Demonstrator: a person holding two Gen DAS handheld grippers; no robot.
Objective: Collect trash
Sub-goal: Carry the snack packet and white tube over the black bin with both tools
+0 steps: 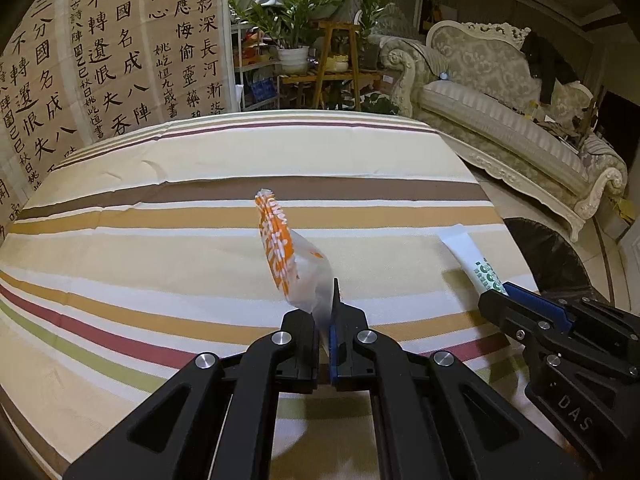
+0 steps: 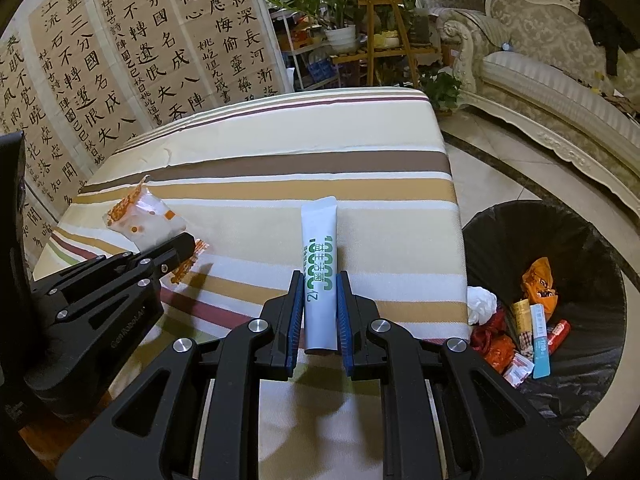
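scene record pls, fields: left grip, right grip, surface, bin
left grip: left gripper shut on orange-and-white wrapper
right grip: right gripper shut on white tube
surface: striped cloth, nothing else loose in view
bin: black-lined bin right of the cloth, already holding wrappers

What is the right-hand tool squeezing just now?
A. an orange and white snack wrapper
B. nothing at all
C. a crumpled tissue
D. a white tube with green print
D: in the right wrist view the right tool has its blue pads pressed on either side of the white tube, above the striped cloth.
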